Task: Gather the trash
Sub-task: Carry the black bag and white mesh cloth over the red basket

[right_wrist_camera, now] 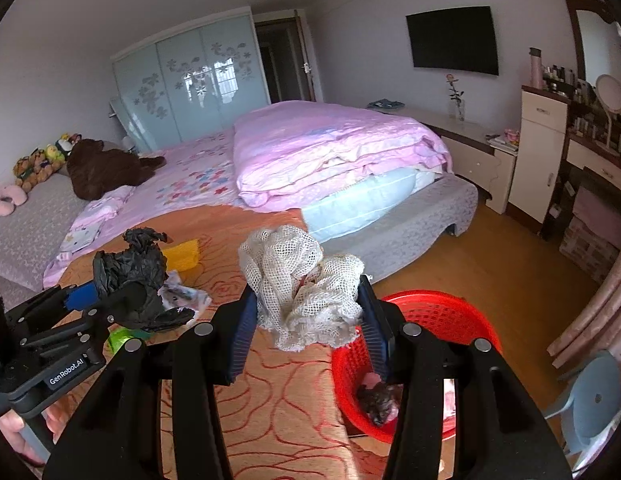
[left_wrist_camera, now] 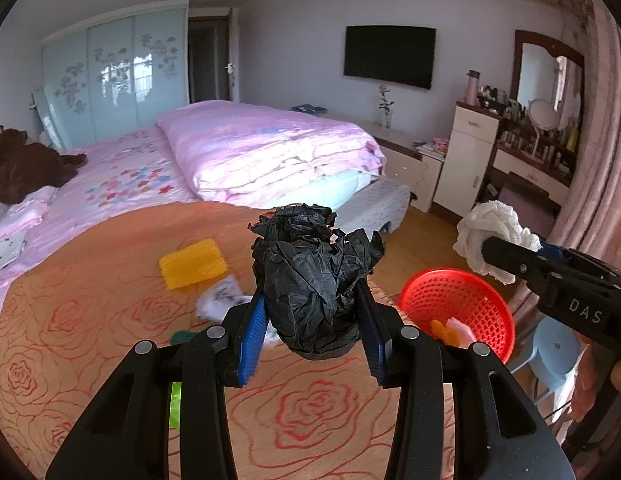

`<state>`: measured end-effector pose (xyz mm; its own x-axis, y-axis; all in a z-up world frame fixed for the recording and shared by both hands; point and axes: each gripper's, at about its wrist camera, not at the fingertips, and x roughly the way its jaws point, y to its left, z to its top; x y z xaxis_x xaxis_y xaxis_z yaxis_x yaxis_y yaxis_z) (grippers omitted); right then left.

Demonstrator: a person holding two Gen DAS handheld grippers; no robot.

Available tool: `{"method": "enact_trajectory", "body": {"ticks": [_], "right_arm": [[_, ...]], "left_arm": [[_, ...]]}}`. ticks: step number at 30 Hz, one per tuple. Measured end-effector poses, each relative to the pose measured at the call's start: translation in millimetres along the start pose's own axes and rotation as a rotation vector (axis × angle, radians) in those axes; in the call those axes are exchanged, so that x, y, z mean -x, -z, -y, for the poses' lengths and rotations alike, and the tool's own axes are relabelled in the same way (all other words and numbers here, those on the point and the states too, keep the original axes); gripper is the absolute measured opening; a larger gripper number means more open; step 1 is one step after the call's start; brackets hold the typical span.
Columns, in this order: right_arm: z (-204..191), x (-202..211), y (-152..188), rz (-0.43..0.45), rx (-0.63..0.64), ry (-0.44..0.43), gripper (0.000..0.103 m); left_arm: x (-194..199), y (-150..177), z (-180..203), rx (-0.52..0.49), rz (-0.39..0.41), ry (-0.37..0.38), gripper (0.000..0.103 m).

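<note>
Gripping a crumpled ball of black paper (left_wrist_camera: 310,280), our left gripper (left_wrist_camera: 312,312) holds it clamped between its two blue-padded fingers, raised above the orange rose-patterned blanket (left_wrist_camera: 110,320). The ball is dark, creased all over, and bulges up past the fingertips. Our right gripper (right_wrist_camera: 308,308) is closed on a wad of white mesh netting (right_wrist_camera: 306,292), soft and open-weave, bunched into loose folds; it hangs above the near rim of the red basket (right_wrist_camera: 442,312).

The basket is plastic lattice and sits at the right edge of the blanket, tilted toward us in the left wrist view, with a few pink, orange and dark scraps already inside. On the blanket we see more trash lying loose: a yellow foam sleeve (left_wrist_camera: 192,264), a crumpled white printed wrapper (left_wrist_camera: 220,300) just beside it, and something green (right_wrist_camera: 120,338) partly hidden behind the left gripper.

Beyond the blanket, a folded pink quilt (left_wrist_camera: 270,148) lies on the bed, with a brown plush toy (left_wrist_camera: 26,168) at the far left. The bed's right edge drops to wooden floor (right_wrist_camera: 470,264), open up to the dresser (right_wrist_camera: 546,152). A light-blue stool (right_wrist_camera: 590,404) stands just right of the basket, near the curtain (right_wrist_camera: 598,308).
</note>
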<state>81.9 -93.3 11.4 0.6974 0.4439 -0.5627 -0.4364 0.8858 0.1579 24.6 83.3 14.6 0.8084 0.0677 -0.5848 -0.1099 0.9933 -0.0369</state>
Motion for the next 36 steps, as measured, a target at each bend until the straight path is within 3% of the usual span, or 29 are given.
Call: {"method": "enact_trajectory", "body": {"ticks": [12, 18, 36], "right_arm": [[42.0, 13.7, -7.5, 0.031, -0.009, 0.091, 0.046], [70.8, 20.3, -5.7, 0.041, -0.072, 0.117, 0.046], [121.2, -6.1, 16.8, -0.038, -0.196, 0.190, 0.047]], "left_arm": [[-17.0, -16.0, 32.9, -0.028, -0.017, 0.073, 0.040], [-26.9, -27.6, 54.1, -0.030, -0.028, 0.135, 0.040], [-80.0, -17.2, 122.4, -0.110, -0.148, 0.236, 0.040]]}}
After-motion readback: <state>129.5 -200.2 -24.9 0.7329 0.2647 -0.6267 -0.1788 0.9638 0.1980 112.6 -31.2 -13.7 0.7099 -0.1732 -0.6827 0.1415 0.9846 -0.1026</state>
